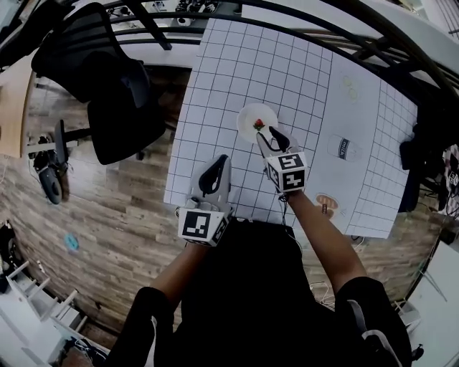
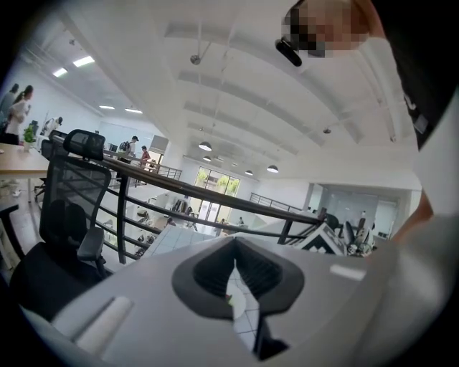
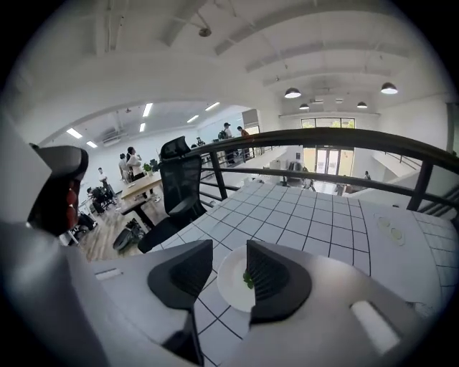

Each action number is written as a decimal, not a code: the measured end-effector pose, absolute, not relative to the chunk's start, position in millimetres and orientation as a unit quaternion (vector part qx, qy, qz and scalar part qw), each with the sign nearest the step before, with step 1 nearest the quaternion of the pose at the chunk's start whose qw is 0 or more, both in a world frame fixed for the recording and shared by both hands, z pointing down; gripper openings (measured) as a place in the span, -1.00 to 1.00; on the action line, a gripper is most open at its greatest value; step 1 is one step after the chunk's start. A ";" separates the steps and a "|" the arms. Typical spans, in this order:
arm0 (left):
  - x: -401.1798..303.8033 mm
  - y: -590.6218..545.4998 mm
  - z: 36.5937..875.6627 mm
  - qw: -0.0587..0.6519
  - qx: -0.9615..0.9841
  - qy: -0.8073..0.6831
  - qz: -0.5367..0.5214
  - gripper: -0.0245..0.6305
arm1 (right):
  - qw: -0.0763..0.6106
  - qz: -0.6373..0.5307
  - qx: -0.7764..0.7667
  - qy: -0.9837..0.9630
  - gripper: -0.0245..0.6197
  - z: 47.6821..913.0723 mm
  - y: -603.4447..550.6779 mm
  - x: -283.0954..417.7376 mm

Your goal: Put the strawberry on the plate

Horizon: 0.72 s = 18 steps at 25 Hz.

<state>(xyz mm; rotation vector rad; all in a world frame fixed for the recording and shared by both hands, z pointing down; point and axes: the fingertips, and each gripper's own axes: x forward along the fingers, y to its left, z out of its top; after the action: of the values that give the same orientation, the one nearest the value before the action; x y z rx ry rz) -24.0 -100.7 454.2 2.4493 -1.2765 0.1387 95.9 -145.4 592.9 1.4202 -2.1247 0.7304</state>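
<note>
A red strawberry [image 1: 259, 125] with green leaves lies on the small white plate [image 1: 251, 115], on the right part of its face, on the grid-patterned table. My right gripper [image 1: 271, 133] hangs just above the plate's near right edge, its jaws open and empty. In the right gripper view the plate [image 3: 231, 281] shows between the jaws of the right gripper [image 3: 229, 251], and only the strawberry's leaves [image 3: 247, 279] peek out beside the right jaw. My left gripper [image 1: 217, 166] is over the table's near part, away from the plate. In its own view the left gripper [image 2: 234, 261] has its jaws shut, with nothing between them.
The white grid cloth [image 1: 215, 79] covers the table. A clear bottle [image 1: 344, 148] lies to the plate's right and a small round object [image 1: 326, 203] sits near the front right edge. A black office chair [image 1: 115, 93] stands at the left, a dark railing [image 1: 287, 14] behind.
</note>
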 end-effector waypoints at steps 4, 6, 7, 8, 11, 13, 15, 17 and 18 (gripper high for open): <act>-16.3 -97.1 444.8 0.205 0.872 -0.443 0.040 -0.90 | 0.197 0.266 0.527 -0.782 -0.55 557.7 -138.1 91.5; -14.0 -98.2 438.8 0.200 0.875 -0.439 0.035 -0.90 | 0.173 0.273 0.534 -0.782 -0.59 541.7 -136.1 90.8; -13.7 -99.1 436.3 0.199 0.876 -0.438 0.033 -0.90 | 0.163 0.276 0.537 -0.780 -0.60 534.4 -134.9 90.5; -13.9 -99.8 434.3 0.199 0.876 -0.437 0.032 -0.90 | 0.155 0.279 0.540 -0.779 -0.63 527.4 -133.0 90.1; -14.7 -103.4 428.2 0.193 0.879 -0.436 0.029 -0.90 | 0.140 0.265 0.550 -0.780 -0.71 504.0 -129.7 90.2; -13.7 -106.9 423.0 0.186 0.881 -0.435 0.025 -0.90 | 0.142 0.233 0.557 -0.784 -0.77 486.8 -129.5 91.8; -12.6 -107.0 418.0 0.183 0.883 -0.432 0.022 -0.90 | 0.145 0.207 0.561 -0.788 -0.80 471.0 -126.1 91.8; -10.9 -107.0 414.9 0.182 0.885 -0.428 0.018 -0.90 | 0.140 0.196 0.563 -0.791 -0.84 458.1 -122.9 90.9; -9.8 -107.3 413.8 0.185 0.886 -0.426 0.016 -0.90 | 0.135 0.193 0.563 -0.792 -0.85 453.1 -121.5 90.3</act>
<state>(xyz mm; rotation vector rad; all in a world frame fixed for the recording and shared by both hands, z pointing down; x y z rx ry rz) -9.8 -107.3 413.8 2.4965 -1.2004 0.0444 90.3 -121.5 453.1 1.6316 -2.2951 0.5594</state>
